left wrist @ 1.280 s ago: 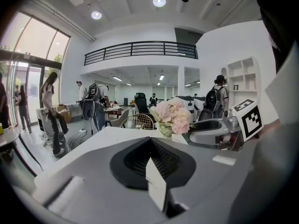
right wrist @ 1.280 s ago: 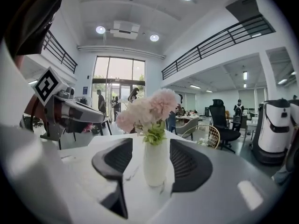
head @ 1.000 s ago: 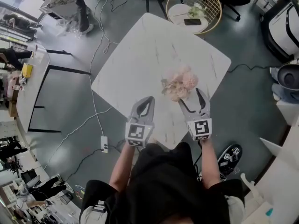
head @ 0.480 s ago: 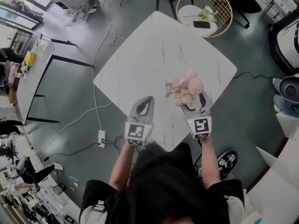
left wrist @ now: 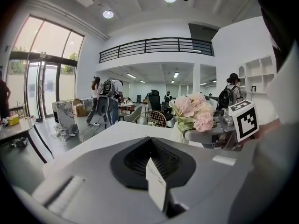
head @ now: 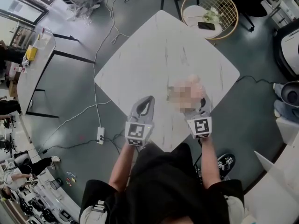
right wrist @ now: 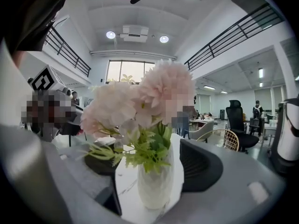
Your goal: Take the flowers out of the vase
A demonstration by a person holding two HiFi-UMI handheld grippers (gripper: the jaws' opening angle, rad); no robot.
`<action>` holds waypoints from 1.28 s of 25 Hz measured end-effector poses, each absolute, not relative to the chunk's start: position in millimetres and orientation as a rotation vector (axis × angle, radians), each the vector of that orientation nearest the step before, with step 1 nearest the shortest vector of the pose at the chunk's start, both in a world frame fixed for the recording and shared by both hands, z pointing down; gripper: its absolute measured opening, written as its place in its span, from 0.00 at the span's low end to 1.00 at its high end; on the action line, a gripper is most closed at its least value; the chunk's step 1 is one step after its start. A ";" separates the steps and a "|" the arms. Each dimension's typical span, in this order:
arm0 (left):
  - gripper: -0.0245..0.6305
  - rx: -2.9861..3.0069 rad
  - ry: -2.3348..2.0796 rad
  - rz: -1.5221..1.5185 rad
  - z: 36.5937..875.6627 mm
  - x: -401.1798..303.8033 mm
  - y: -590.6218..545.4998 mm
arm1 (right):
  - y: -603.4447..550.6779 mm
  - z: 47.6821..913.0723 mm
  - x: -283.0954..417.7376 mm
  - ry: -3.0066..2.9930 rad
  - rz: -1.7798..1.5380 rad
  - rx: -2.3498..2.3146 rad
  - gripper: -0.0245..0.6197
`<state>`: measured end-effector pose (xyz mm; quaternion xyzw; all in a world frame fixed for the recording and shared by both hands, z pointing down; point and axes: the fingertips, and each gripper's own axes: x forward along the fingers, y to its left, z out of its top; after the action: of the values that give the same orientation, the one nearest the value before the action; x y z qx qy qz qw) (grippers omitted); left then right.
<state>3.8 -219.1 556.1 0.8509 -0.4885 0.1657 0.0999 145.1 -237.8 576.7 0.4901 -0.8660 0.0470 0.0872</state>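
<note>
Pink flowers [right wrist: 140, 99] with green leaves stand in a small white vase [right wrist: 154, 188] on the white marble table [head: 154, 55]. In the head view the flowers [head: 187, 94] are near the table's right corner and hide the vase. My right gripper [right wrist: 148, 169] is open wide, one jaw on each side of the vase, and a strip of table shows between pads and vase. Its right pad [right wrist: 201, 164] is dark and ribbed. Left of the flowers my left gripper [head: 149, 100] hovers over the table's near edge, its fingertips together and nothing in them.
A round gold wire side table [head: 209, 10] with a phone and a few flowers stands beyond the table's far corner. A cable and power strip [head: 100, 135] lie on the grey floor at left. A long white table [head: 32, 73] is further left.
My right gripper has moved forward under the flowers, so its jaws now flank the vase. The left gripper has hardly shifted.
</note>
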 end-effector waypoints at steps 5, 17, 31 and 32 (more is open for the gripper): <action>0.05 2.518 -1.449 0.490 554.9 7.0 -225.2 | -242.2 573.3 140.5 -2.612 0.123 1.431 0.61; 0.05 2.517 -1.458 0.490 553.3 1.0 -227.5 | -245.6 567.8 145.2 -2.592 0.109 1.503 0.40; 0.05 2.531 -1.465 0.462 547.6 -5.9 -222.6 | -243.7 561.2 151.9 -2.547 0.097 1.531 0.30; 0.05 2.531 -1.467 0.459 547.1 -7.1 -221.9 | -243.7 560.8 152.4 -2.546 0.098 1.533 0.30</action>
<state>-7.1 -221.9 547.1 0.8512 -0.4934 0.1544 0.0901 152.4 -243.7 560.8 0.5138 -0.8532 0.0329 0.0837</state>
